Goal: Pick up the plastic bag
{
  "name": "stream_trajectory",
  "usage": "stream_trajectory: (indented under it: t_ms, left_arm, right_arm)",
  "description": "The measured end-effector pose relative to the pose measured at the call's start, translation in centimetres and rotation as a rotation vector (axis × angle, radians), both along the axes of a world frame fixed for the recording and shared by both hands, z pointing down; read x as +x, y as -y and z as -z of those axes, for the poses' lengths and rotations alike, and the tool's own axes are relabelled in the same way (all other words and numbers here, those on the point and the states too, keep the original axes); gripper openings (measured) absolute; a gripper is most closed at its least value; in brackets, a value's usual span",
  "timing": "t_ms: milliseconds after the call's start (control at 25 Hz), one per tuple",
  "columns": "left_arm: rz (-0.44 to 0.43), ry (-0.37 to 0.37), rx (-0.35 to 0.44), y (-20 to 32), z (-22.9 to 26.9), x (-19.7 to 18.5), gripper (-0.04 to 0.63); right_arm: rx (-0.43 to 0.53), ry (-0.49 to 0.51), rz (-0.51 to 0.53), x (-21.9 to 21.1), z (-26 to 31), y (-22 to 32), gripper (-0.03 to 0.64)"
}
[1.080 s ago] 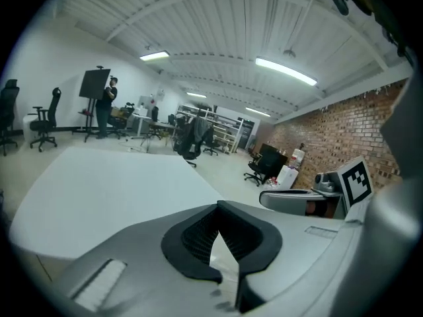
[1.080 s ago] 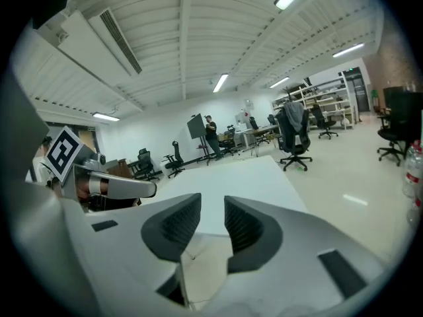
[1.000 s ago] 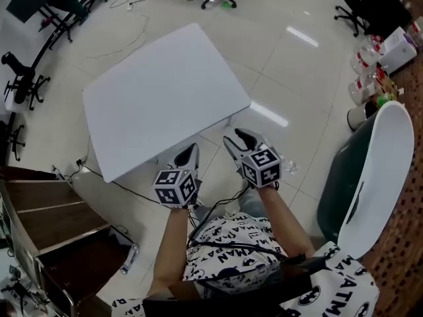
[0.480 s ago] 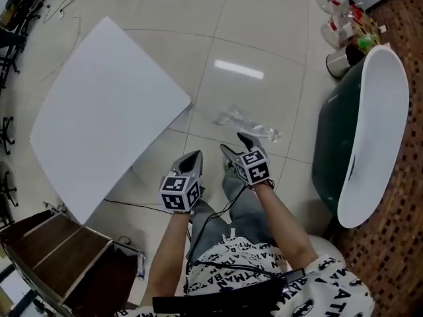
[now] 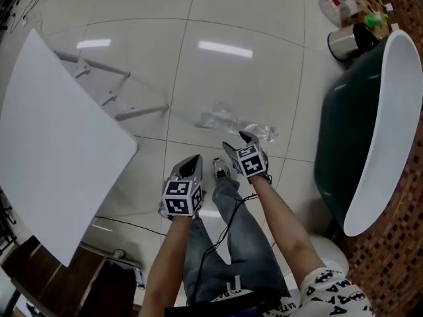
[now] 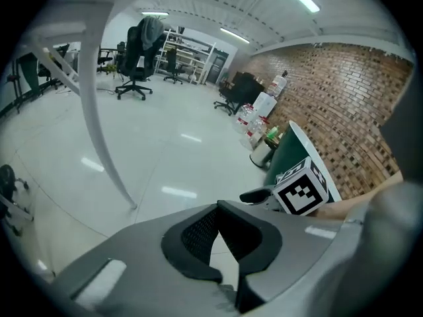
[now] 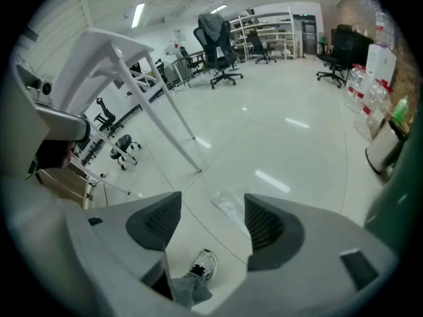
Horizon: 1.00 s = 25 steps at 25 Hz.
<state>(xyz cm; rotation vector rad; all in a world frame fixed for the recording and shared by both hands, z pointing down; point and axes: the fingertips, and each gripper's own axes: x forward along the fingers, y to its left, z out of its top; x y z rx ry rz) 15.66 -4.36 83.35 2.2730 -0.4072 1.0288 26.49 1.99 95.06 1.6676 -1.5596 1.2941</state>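
Note:
The clear, crumpled plastic bag (image 5: 230, 121) lies on the pale tiled floor just ahead of my right gripper (image 5: 238, 142). That gripper hovers a little short of the bag, its jaws opening wide with nothing between the pads. In the right gripper view the bag (image 7: 229, 204) shows on the floor beyond the gap of the right gripper (image 7: 211, 208). My left gripper (image 5: 192, 163) hangs lower left of the bag, apart from it. In the left gripper view the left gripper (image 6: 218, 207) has its tips together and empty.
A white table (image 5: 53, 170) with slanted legs stands at left. A dark green tub with a white rim (image 5: 370, 131) fills the right side, with a bin and bottles (image 5: 344, 41) behind it. The person's shoe (image 5: 220, 168) and a floor cable (image 5: 132, 224) lie below the grippers.
The view has swung right, so the table slid left and the bag came into sight. Both grippers now point toward the bag, and the right jaws stand wider apart.

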Motion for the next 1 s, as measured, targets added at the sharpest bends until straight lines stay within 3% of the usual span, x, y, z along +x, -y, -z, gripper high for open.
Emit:
stream_trajectory:
  t_ms: [320, 560, 760, 1000]
  left_arm:
    - [-0.056, 0.109, -0.055, -0.5, -16.0, 2.5, 0.0]
    - [-0.106, 0.138, -0.064, -0.2, -26.6, 3.1, 0.0]
    - [-0.099, 0.134, -0.095, -1.3, -31.4, 3.2, 0.0]
    - [-0.053, 0.102, -0.113, -2.2, -32.5, 2.6, 0.0]
  right_arm:
    - [-0.043, 0.045, 0.038, 0.6, -17.5, 0.9, 0.313]
    - [-0.079, 0.008, 0.115, 1.1, -28.6, 2.4, 0.313]
    - [-0.112, -0.048, 0.251, 1.9, -34.1, 3.0, 0.313]
    - [-0.167, -0.088, 0.358, 2.6, -38.2, 4.1, 0.313]
